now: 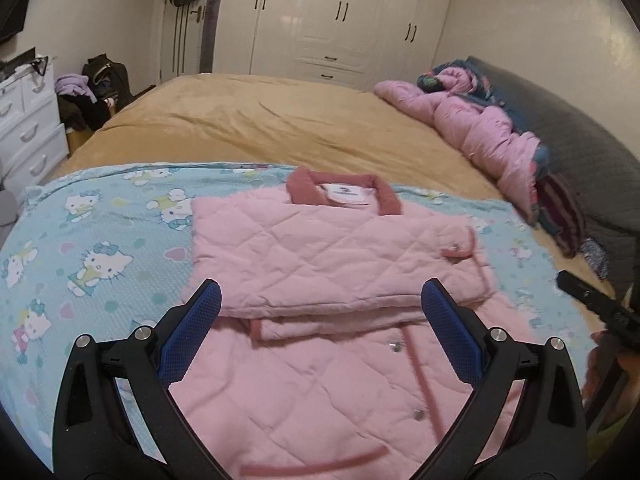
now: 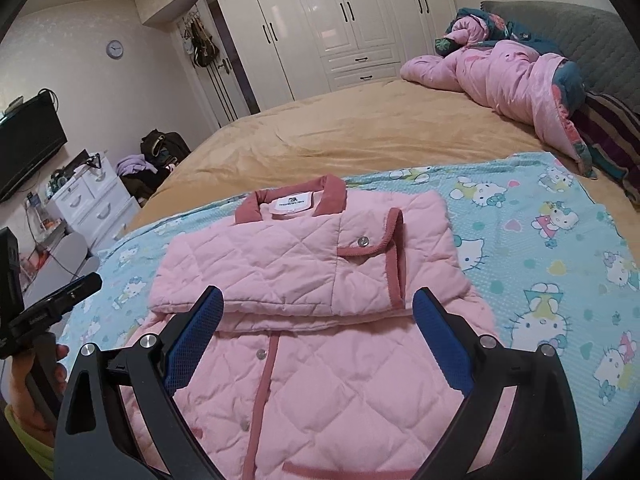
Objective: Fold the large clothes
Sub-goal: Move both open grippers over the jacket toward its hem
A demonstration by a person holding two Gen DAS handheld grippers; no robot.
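White wardrobe doors (image 2: 340,20) with dark handles closed off the far wall of the bedroom, and a round wall clock (image 2: 115,49) hung to their left above a black television (image 2: 28,140) and a white chest of drawers (image 2: 94,204). Before them stretched a wide bed under a tan bedspread (image 1: 280,124), with a rumpled pink quilt (image 2: 516,80) heaped against the grey padded headboard (image 2: 580,36). Nearest to me, a light blue sheet printed with cartoon cats (image 2: 560,248) covered the bed's front part.

On that sheet lay the pink quilted jacket with a darker pink collar (image 2: 288,276), collar away from me. A folded layer lay across its upper half, and the snap-buttoned front panel reached down toward me.

I held my left gripper (image 1: 320,312) low over the jacket's lower half, its blue-padded jaws spread wide with nothing between them, the tips standing at either end of the folded layer's near edge. My right gripper (image 2: 316,312) hung in much the same pose, jaws likewise spread and empty above the button placket. In the right wrist view, my left hand (image 2: 30,392) gripped its black handle at the left edge, a yellow-green cuff at the wrist.
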